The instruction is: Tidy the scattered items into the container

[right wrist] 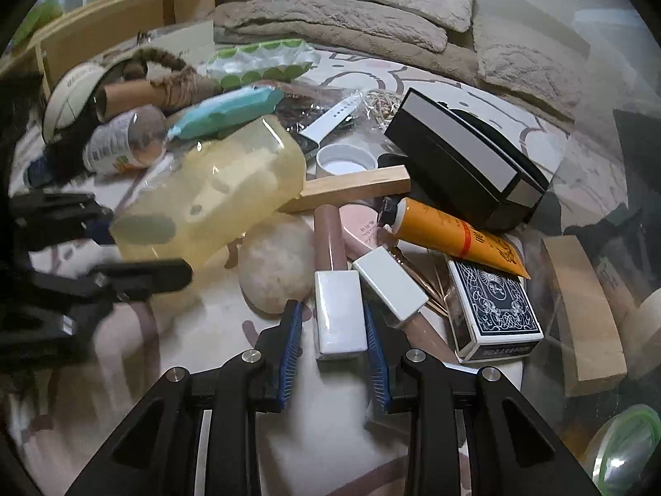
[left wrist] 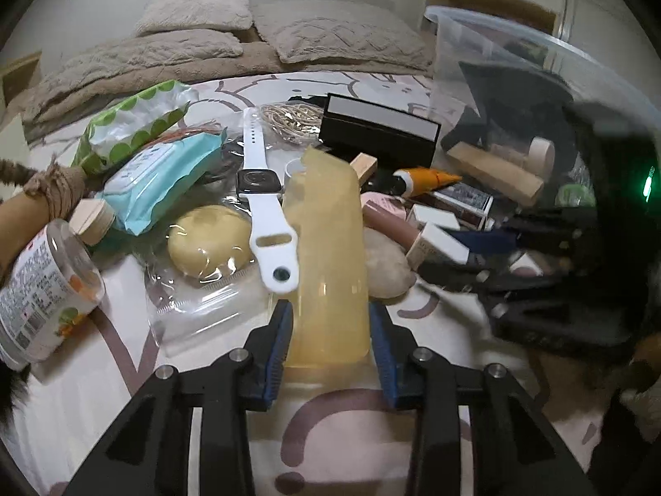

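Yellow translucent case (left wrist: 326,256) lies clamped between the left fingers (left wrist: 281,339) — upright.

Between the left gripper's (left wrist: 330,330) ribbed blue pads sat a translucent yellow plastic case (left wrist: 328,248), smooth and glossy. Beyond it lay a matt white rubbery watch strap (left wrist: 264,206) and crinkly clear film. At the right gripper's (right wrist: 330,318) pads a glossy white cap (right wrist: 338,314) shone; beside it, bare matt wood (right wrist: 355,190).
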A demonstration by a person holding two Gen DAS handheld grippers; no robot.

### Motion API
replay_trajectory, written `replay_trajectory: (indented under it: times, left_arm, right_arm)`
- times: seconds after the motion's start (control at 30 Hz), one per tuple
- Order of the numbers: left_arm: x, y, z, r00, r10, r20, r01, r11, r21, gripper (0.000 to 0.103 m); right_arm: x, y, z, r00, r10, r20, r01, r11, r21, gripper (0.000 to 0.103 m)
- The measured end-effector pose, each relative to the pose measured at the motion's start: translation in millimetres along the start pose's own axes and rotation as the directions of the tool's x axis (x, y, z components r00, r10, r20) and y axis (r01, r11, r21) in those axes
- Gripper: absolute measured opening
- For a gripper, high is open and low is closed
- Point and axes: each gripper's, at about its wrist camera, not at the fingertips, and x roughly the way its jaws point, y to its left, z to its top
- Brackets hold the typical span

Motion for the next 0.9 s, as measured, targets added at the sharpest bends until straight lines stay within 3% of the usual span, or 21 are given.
replay_trajectory:
  times: [0.07,0.4,0.9]
  left_arm:
    - [-3.6,1.5,-0.4,1.000,-0.019,0.002,0.019,0.999,-0.030,0.037]
    - [-19.2,-7.1,-14.0,0.993,-0.115,-0.031,0.110,0.984,-0.137,0.033]
    - [-51.6,-33.9,-43.8,0.995,-0.092,-0.049,0.084,0.984,-0.154,0.029]
  right_arm:
    - [-2.8,1.6,-1.2,1.000,-0.016,0.007,0.016,1.000,-0.003,0.022]
    - [-17.5,2.0,-11.7,1.000,0.017,-0.001,-0.017,0.999,0.049,0.022]
    - [-45.7,14.5,-42.2,0.999,0.036,-0.016,-0.035,0.996,0.076,0.022]
